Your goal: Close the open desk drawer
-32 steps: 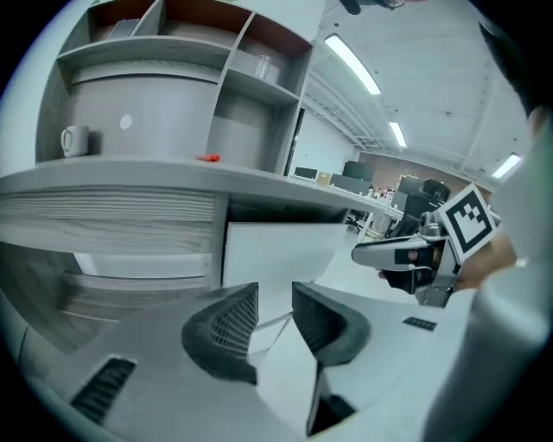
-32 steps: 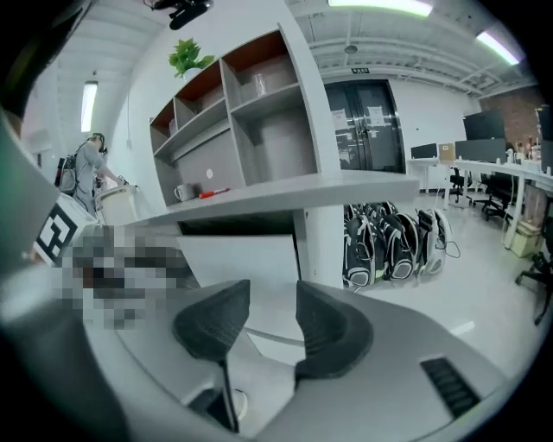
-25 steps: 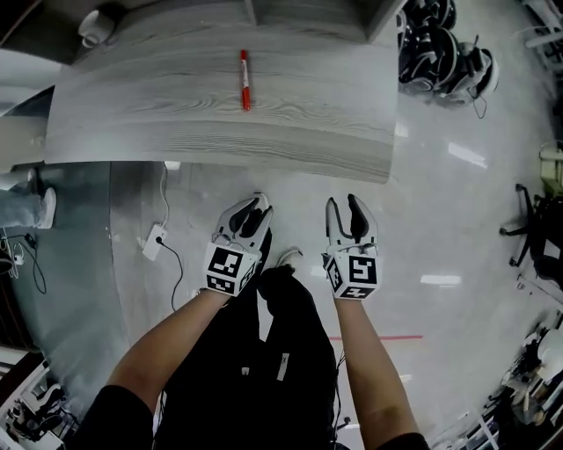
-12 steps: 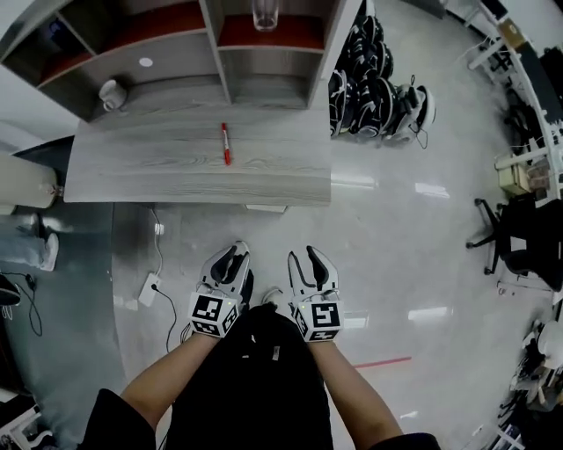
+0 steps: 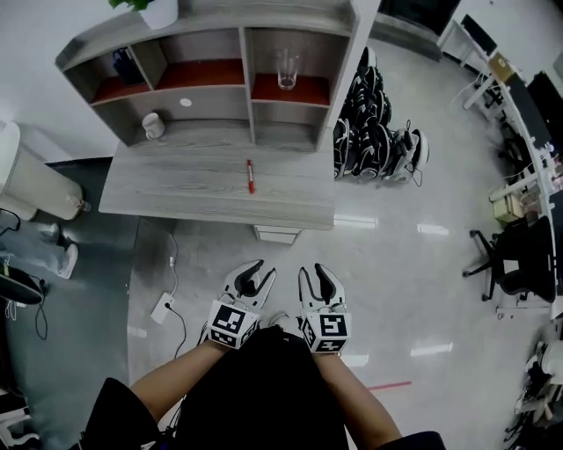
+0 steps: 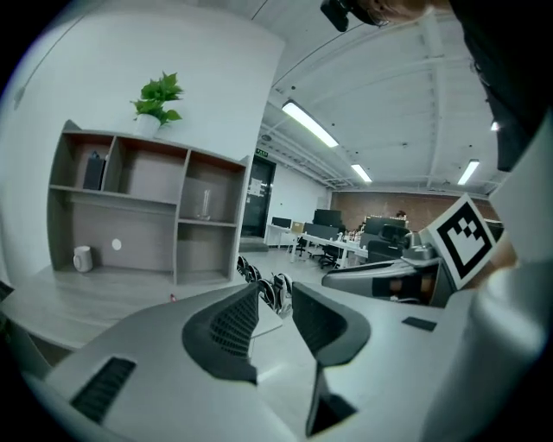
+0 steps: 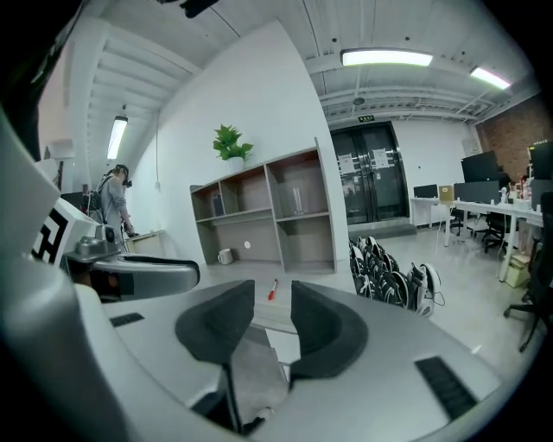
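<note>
The grey wooden desk (image 5: 193, 193) stands ahead of me with a shelf unit (image 5: 237, 53) on its back half. A pale drawer (image 5: 277, 235) sticks out a little under the desk's front edge, right of centre. A red pen (image 5: 251, 176) lies on the desktop. My left gripper (image 5: 252, 275) and right gripper (image 5: 317, 277) hang side by side over the floor, well short of the desk, both pointing at it. Both are open with nothing between their fingers. The right gripper's (image 7: 272, 302) jaws have just been closing a little. The left gripper's (image 6: 275, 302) gap is unchanged.
A white cup (image 5: 154, 126) sits on the desk, a glass (image 5: 287, 68) in the shelf, a plant (image 5: 158, 10) on top. Black headsets (image 5: 378, 141) lie heaped on the floor to the right. A power strip (image 5: 163, 308) lies at left, an office chair (image 5: 515, 264) at far right.
Both grippers have risen and drawn closer together. The head view has pulled back from the desk, so the shelf unit now shows. The right jaws have narrowed slightly.
</note>
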`<state>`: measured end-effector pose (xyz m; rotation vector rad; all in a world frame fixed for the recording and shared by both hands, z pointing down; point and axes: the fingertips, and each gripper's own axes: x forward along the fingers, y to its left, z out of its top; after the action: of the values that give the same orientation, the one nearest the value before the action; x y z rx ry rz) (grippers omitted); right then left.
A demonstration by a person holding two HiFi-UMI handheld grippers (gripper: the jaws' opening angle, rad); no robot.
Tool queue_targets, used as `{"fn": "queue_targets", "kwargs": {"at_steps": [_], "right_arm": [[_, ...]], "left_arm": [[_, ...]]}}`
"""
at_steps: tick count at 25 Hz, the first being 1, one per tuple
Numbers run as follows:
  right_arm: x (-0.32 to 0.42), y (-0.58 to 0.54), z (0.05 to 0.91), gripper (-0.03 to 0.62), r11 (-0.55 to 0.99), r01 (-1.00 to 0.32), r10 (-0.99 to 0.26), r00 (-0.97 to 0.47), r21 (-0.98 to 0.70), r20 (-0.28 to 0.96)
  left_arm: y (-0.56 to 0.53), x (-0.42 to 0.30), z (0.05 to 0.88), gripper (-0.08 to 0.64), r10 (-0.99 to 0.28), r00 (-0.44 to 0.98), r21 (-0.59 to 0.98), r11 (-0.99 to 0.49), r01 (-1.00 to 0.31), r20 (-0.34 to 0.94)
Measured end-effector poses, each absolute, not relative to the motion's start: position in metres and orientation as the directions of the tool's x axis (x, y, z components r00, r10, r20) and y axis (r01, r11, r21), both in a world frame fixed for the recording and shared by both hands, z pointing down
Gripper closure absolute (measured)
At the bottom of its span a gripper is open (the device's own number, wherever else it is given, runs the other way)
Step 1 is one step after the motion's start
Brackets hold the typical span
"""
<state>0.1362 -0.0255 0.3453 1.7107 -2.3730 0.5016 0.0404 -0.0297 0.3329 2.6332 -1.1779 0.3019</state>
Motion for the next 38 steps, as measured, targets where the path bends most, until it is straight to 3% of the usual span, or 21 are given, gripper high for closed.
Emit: {"fn": "queue_targets", "kwargs": {"at_steps": [3, 9, 17, 38], "right_arm": [[0.137, -0.021, 0.312, 0.469, 0.288, -0.941, -0.904, -0.328, -0.176, 0.275], [0.152, -0.017, 0.256, 0.489, 0.268, -0.946, -0.937, -0.300, -0.182, 0.180], [0.161, -0.007, 0.227, 0.550, 0.256, -0.958, -0.951, -0.274, -0.132, 0.145], [0.125, -0.004, 0.194, 0.575, 0.335, -0.941, -0.937, -0.339, -0.058, 0.087]], "left_arm": [[-0.022, 0.043, 0.304, 0.433, -0.709, 0.663, 0.137, -0.651, -0.746, 0.240], [-0.018, 0.052, 0.254, 0.502, -0.738, 0.664, 0.204, -0.636, -0.744, 0.123], [-0.020, 0.065, 0.211, 0.546, -0.743, 0.669, 0.176, -0.654, -0.736, 0.037], [-0.016, 0.051, 0.192, 0.546, -0.810, 0.586, 0.116, -0.581, -0.806, 0.012]]}}
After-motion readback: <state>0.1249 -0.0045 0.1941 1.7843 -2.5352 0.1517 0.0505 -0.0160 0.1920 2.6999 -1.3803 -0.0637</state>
